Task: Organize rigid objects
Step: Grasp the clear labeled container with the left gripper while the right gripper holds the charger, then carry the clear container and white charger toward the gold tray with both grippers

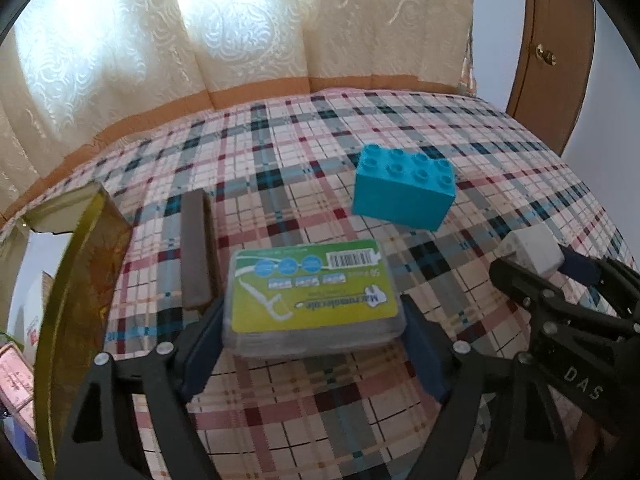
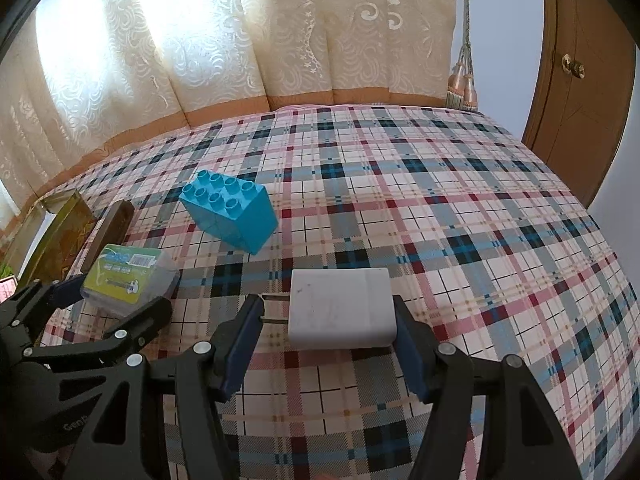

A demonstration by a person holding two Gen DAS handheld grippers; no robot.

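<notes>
Left wrist view: left gripper [image 1: 314, 338] straddles floss-pick box [image 1: 312, 294] on plaid bedspread [image 1: 280, 184], pads at both sides, can't tell if pressing. Right gripper [image 2: 328, 334] w/ white charger [image 2: 340, 308] btwn pads, right pad touching, prongs toward left pad. Blue brick [image 2: 230, 210] sits beyond, apart.

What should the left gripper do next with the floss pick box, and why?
Probably close the left gripper a little more. The floss pick box sits between its blue pads on the plaid cloth, but a small gap seems to remain on the right side. The right gripper has the white charger between its pads.
</notes>
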